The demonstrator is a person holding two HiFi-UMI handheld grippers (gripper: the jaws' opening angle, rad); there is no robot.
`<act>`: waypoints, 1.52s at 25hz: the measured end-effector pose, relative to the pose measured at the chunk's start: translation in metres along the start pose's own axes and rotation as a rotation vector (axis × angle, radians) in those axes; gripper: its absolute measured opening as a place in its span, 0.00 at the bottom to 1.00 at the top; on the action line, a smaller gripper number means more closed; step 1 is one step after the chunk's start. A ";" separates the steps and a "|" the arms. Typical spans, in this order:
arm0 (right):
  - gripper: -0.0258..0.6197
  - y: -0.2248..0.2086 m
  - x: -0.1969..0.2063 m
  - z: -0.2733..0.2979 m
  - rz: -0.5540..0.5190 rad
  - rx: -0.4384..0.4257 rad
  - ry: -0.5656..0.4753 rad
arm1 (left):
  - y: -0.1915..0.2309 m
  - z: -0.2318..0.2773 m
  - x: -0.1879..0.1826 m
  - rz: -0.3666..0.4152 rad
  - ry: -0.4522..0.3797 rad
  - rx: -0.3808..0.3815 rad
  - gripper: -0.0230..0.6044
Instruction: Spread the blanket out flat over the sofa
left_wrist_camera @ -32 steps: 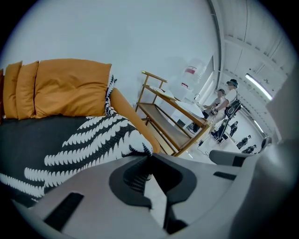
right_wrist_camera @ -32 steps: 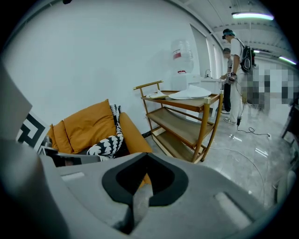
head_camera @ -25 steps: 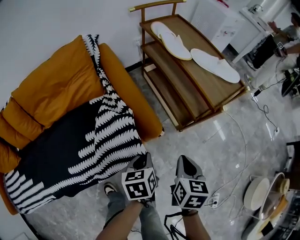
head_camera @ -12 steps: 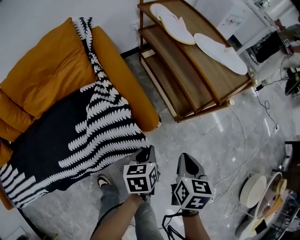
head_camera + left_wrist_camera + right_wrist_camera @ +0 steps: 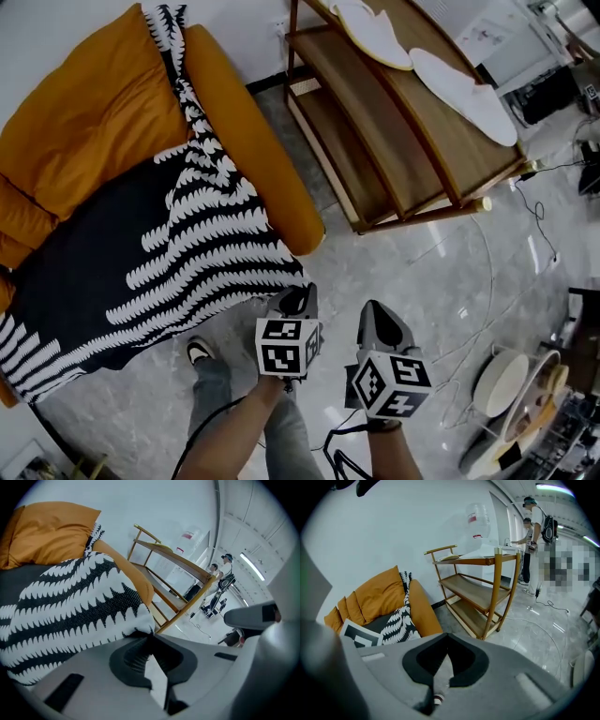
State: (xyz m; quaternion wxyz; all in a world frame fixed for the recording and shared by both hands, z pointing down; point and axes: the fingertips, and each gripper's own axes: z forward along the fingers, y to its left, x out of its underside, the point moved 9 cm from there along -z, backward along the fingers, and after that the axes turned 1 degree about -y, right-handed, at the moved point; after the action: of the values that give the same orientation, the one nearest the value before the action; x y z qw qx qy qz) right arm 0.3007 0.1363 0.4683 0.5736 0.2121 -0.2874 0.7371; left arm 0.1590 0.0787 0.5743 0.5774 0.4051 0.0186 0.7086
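Nothing legible anywhere, no word, no number. At the bottom of the head view, the cubes on the left tool point(image 5: 298, 300) and the right tool point(image 5: 374, 317) show only black-and-white square markers, no lettering. Upper middle of the right gripper view, a clear bottle point(image 5: 477, 513) carries a red label, far too small to read.

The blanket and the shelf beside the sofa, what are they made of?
The blanket looks like soft knitted or woven cloth. It is not shiny, it bends into folds, and the left gripper view shows tiny threads in its surface. The shelf looks like brown wood with a smooth, slightly glossy finish, because faint grain lines run along its boards.
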 end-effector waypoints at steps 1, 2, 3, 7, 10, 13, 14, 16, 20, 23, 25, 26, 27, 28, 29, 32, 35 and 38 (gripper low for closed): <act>0.05 -0.001 0.000 0.001 -0.003 -0.001 0.004 | 0.001 0.004 0.003 0.006 0.001 0.002 0.06; 0.05 -0.002 0.000 0.004 -0.007 -0.004 0.008 | 0.002 0.008 0.005 0.012 0.002 0.005 0.06; 0.05 -0.002 -0.001 0.007 -0.014 -0.009 0.009 | 0.004 0.011 0.006 0.016 0.002 0.009 0.06; 0.05 0.000 -0.001 0.017 -0.031 -0.026 0.014 | 0.014 0.024 0.011 0.022 -0.003 0.032 0.06; 0.05 -0.002 0.003 0.023 -0.033 -0.024 0.024 | 0.018 0.037 0.014 0.030 -0.008 0.054 0.06; 0.05 -0.005 0.007 0.028 -0.036 -0.022 0.036 | 0.022 0.050 0.017 0.056 -0.006 0.069 0.06; 0.05 -0.005 0.007 0.030 -0.035 -0.023 0.039 | 0.023 0.053 0.017 0.067 -0.004 0.072 0.06; 0.05 -0.006 0.007 0.032 -0.029 -0.024 0.042 | 0.026 0.058 0.015 0.088 -0.001 0.078 0.06; 0.05 -0.005 0.003 0.035 -0.021 -0.024 0.051 | 0.028 0.063 0.013 0.112 0.010 0.101 0.06; 0.05 0.000 0.000 0.036 -0.022 -0.030 0.052 | 0.033 0.068 0.014 0.131 0.025 0.101 0.06; 0.05 0.002 -0.002 0.037 -0.028 -0.031 0.051 | 0.037 0.070 0.014 0.148 0.027 0.102 0.06; 0.05 0.002 -0.004 0.037 -0.030 -0.030 0.050 | 0.037 0.070 0.014 0.155 0.026 0.108 0.06; 0.05 0.002 -0.005 0.037 -0.032 -0.028 0.048 | 0.036 0.070 0.014 0.157 0.026 0.118 0.07; 0.05 0.001 -0.006 0.037 -0.034 -0.026 0.047 | 0.035 0.069 0.014 0.155 0.026 0.133 0.11; 0.05 0.001 -0.006 0.037 -0.034 -0.024 0.045 | 0.034 0.068 0.016 0.149 0.028 0.147 0.15; 0.05 0.005 -0.006 0.036 -0.032 -0.025 0.040 | 0.032 0.062 0.024 0.135 0.049 0.168 0.22; 0.05 0.013 -0.009 0.034 -0.033 -0.034 0.030 | 0.032 0.054 0.031 0.131 0.079 0.168 0.26; 0.05 0.021 -0.012 0.030 -0.038 -0.040 0.023 | 0.030 0.043 0.036 0.118 0.095 0.175 0.26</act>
State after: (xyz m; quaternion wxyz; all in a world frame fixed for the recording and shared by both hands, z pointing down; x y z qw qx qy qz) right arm 0.2831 0.1039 0.4795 0.5952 0.1973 -0.2915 0.7224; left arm 0.1598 0.0798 0.6379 0.4956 0.4204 0.0836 0.7554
